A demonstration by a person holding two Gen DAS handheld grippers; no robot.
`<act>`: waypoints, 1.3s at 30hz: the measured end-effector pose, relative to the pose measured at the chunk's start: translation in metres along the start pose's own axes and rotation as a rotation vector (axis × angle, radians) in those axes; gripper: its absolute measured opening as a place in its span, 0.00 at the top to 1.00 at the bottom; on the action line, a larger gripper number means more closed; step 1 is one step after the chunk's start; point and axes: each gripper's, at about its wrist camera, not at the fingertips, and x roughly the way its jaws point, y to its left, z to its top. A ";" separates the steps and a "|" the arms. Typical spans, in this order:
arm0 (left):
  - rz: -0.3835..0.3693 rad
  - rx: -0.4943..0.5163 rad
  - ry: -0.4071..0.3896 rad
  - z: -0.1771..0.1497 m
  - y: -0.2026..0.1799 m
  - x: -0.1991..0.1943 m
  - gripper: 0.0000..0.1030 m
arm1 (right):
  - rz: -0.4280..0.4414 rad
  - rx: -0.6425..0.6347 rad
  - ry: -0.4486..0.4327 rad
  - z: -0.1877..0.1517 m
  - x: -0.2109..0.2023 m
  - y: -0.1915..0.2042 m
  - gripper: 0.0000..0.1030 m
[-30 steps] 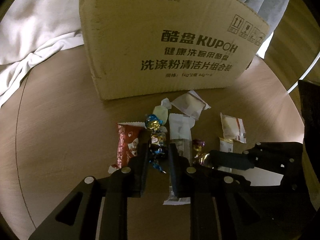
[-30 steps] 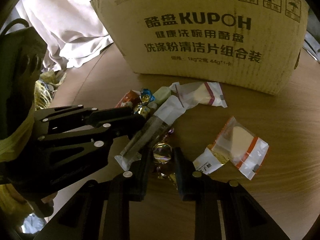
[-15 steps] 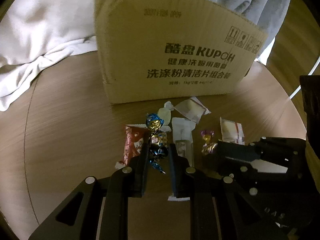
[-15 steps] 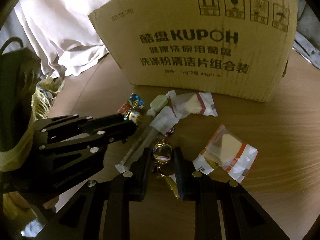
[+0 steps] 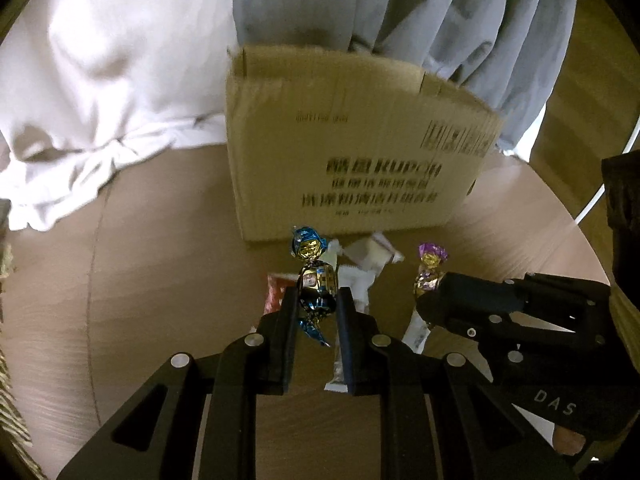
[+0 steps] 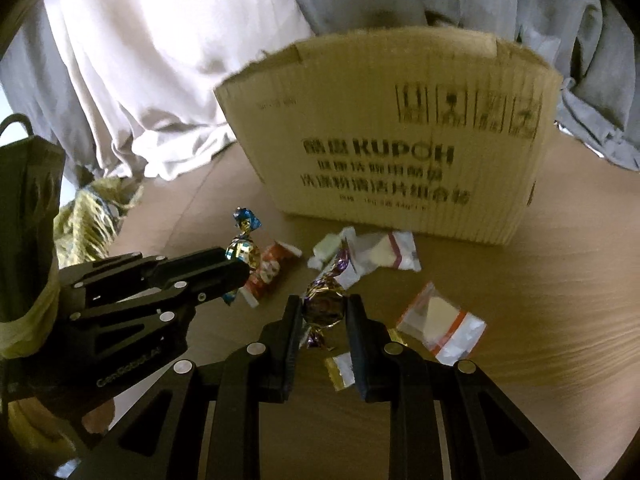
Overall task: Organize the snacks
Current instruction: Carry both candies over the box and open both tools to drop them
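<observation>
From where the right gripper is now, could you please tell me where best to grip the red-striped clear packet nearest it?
Grip the red-striped clear packet across its narrow width, coming down from above; it lies flat on the table, clear of other snacks, with the wedge inside bulging centrally, so an edge pinch looks likelier to slip.

Black fingers point(image 5: 289, 320), silver screws, "DAS" lettering.

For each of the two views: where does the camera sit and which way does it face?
Left wrist: on the left gripper, looking down along its fingers at the blue candy it grips, toward the cardboard box; right gripper at right.
Right wrist: on the right gripper, gripping the purple candy; left gripper at left.
Shared: box, both candies, table.
</observation>
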 end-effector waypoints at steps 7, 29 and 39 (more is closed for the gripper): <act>-0.003 0.013 -0.109 0.019 -0.010 -0.039 0.81 | -0.013 0.006 -0.097 0.014 -0.032 0.004 0.77; 0.000 0.117 -0.329 0.115 -0.020 -0.079 0.81 | -0.073 -0.043 -0.393 0.099 -0.102 0.005 0.77; -0.037 0.124 -0.244 0.153 -0.014 -0.038 0.81 | -0.087 -0.039 -0.357 0.131 -0.079 -0.014 0.77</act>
